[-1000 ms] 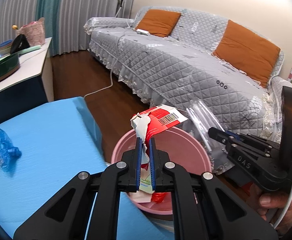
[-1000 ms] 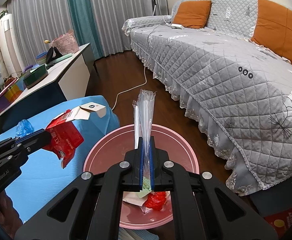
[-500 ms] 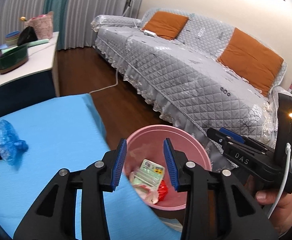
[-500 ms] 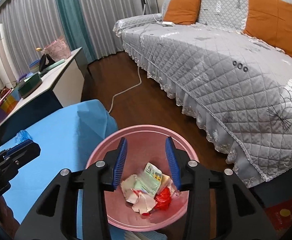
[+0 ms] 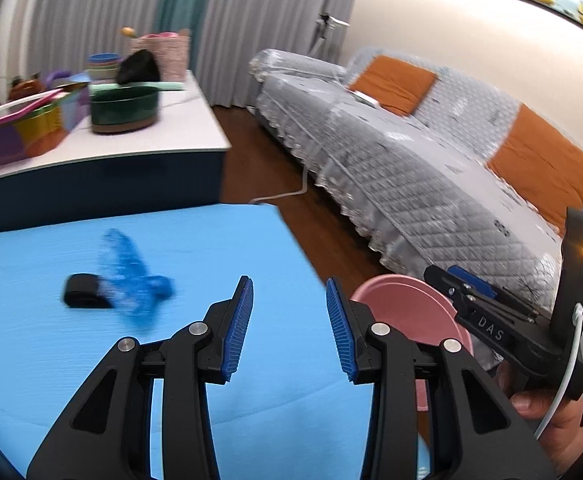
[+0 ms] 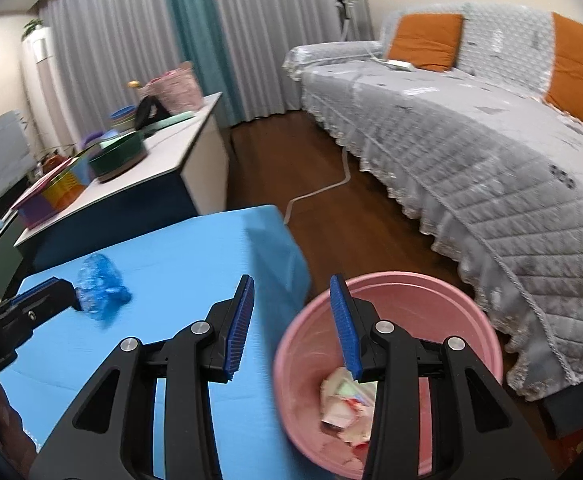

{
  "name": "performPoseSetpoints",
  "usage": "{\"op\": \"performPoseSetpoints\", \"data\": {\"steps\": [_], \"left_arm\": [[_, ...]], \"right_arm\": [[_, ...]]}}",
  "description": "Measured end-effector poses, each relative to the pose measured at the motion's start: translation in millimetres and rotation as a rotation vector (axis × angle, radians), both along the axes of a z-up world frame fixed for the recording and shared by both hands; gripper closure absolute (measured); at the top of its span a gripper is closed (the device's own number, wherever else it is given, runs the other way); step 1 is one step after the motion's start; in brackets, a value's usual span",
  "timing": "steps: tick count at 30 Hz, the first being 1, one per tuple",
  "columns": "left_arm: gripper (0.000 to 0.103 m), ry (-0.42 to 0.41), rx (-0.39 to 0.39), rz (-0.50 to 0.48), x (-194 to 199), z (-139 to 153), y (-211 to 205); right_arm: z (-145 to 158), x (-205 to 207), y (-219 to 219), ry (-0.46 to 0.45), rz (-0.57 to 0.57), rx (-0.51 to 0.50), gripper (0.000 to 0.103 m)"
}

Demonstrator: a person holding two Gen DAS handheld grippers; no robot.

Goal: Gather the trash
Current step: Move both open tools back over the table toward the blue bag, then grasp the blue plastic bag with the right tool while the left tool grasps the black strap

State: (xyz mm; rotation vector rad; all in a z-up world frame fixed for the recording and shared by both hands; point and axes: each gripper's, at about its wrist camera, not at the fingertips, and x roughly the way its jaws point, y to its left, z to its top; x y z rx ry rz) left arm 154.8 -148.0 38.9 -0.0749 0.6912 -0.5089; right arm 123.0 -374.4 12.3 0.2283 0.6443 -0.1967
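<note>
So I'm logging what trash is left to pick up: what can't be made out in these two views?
- Blue crumpled item: motion-blurred in both views; what it is stays unclear.
- Black object beside it: blurred in the left view, behind the left gripper's fingers in the right view.
- Pink bin: its contents are blurred and partly behind the right gripper; in the left view its inside is out of sight.

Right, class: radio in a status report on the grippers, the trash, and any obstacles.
Left gripper open, empty. Right gripper open, empty. Blue wrapper on blue table, black object beside it. Pink bin holds scraps.
</note>
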Motion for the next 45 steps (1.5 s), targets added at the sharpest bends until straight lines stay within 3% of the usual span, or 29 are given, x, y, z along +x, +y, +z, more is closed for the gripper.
{"op": "performPoseSetpoints", "data": {"steps": [8,14,28,36,41,45], "left_arm": [[0.066,-0.017,-0.027,0.097,10.4,6.0,58.1],[0.066,-0.029,-0.009,0.165,17.0,0.1,92.2],[0.066,0.036,0.001,0.348,58.3,-25.2,157.3],[0.065,0.105,0.028,0.388,90.6,-55.3,167.8],[0.049,0.156,0.012,0.388,106.2,-74.2,167.6],[0.046,0.195,-0.001,0.37,115.0,-86.2,161.1]], "right_arm": [[-5.5,29.5,61.6,-0.022,0.117,0.005,0.074],[-8.0,48.0,104.0,-0.038,0.191,0.007,0.075],[-31.6,89.6,170.6,0.002,0.375,0.016,0.074],[-51.4,115.5,200.5,0.068,0.494,-0.02,0.043],[-62.3,124.4,211.3,0.095,0.534,-0.058,0.042],[-73.4,131.2,214.7,0.13,0.54,-0.07,0.046]]}}
